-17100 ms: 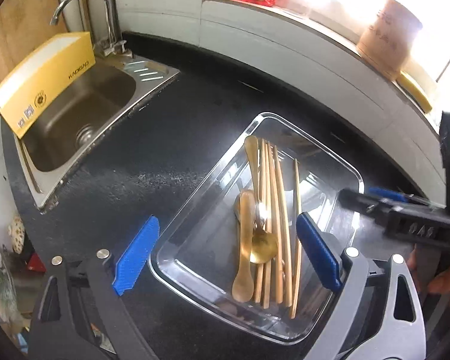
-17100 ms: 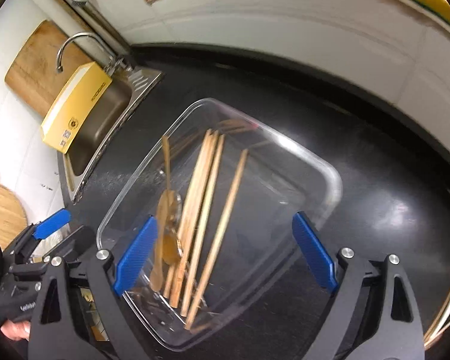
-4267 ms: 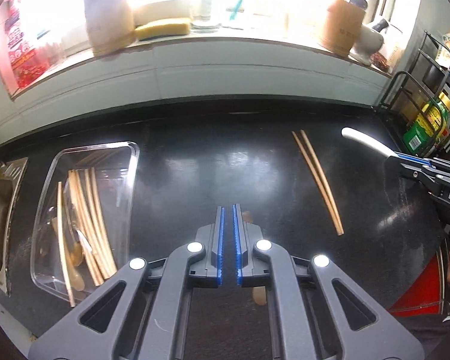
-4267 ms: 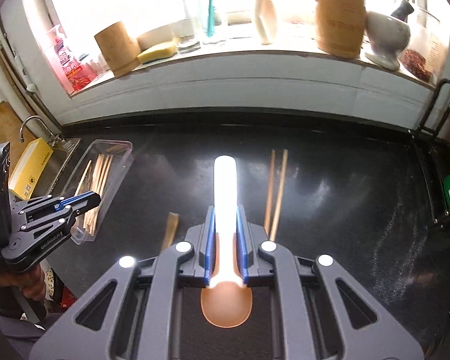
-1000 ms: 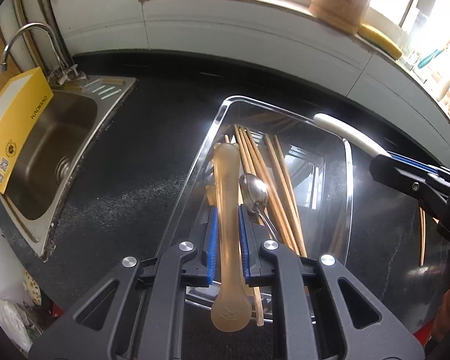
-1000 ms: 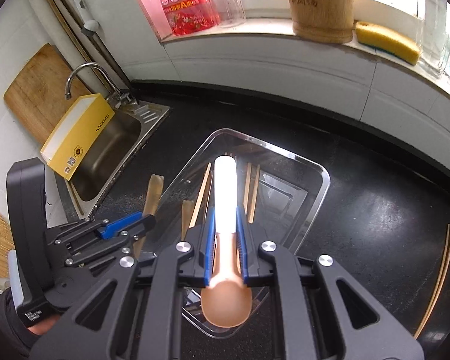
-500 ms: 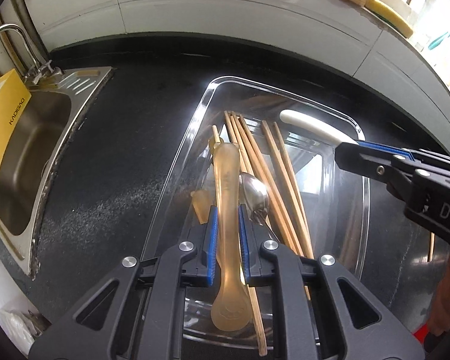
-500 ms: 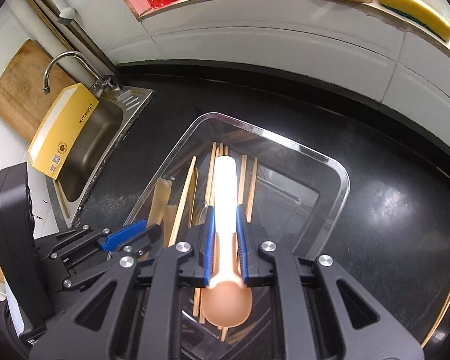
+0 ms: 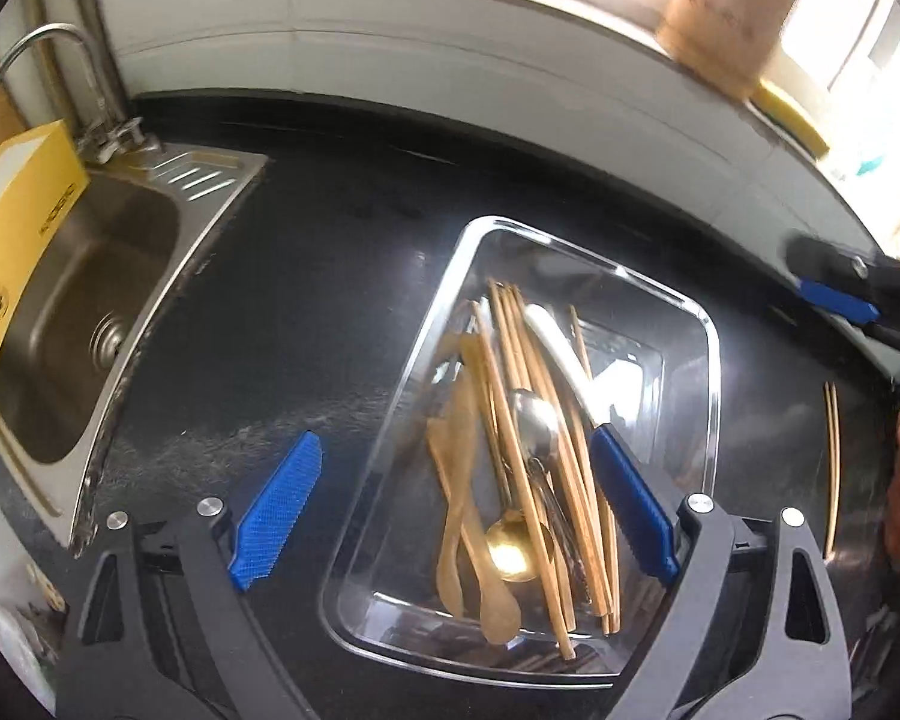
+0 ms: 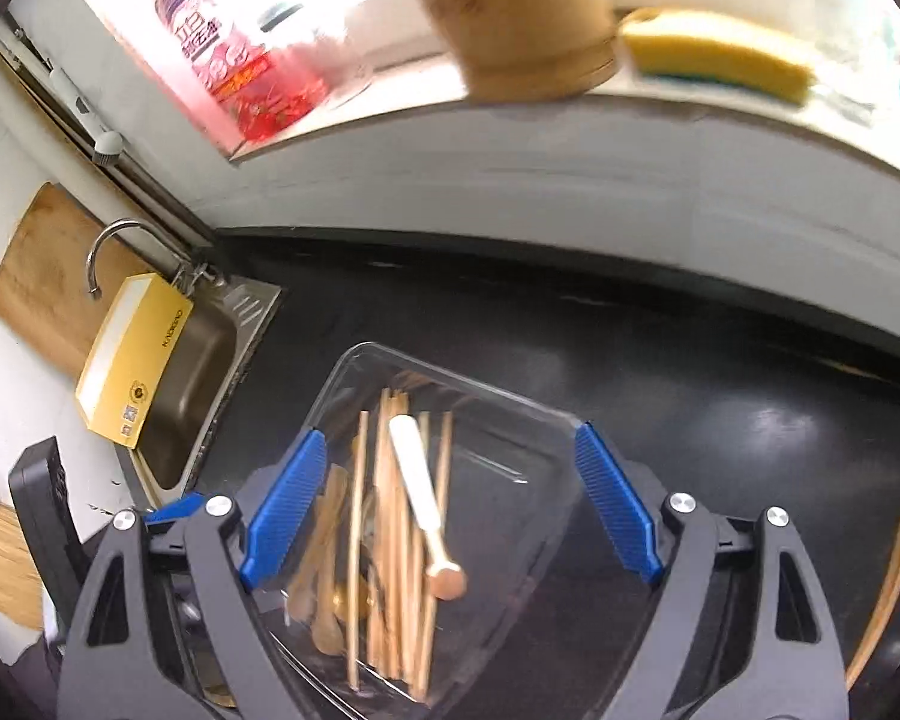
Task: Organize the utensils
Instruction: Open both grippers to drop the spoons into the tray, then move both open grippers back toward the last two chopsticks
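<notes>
Utensils (image 9: 510, 468) lie heaped in our clear tray (image 9: 711, 360) at the tabletop's left by the sink (image 9: 90, 312), both tools, left (image 9: 450, 510) and right (image 10: 447, 507), opening empty above it, while two chopsticks (image 9: 832, 462) remain outside, right.

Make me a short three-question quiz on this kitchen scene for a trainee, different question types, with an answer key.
1. True or false: the white-handled spoon lies in the clear tray.
2. Where are the loose chopsticks? A in the sink; B on the counter beside the tray; C on the sill.
3. Fill in: the yellow box leans in the ____.

Key: 1 true. 2 B. 3 sink.
</notes>
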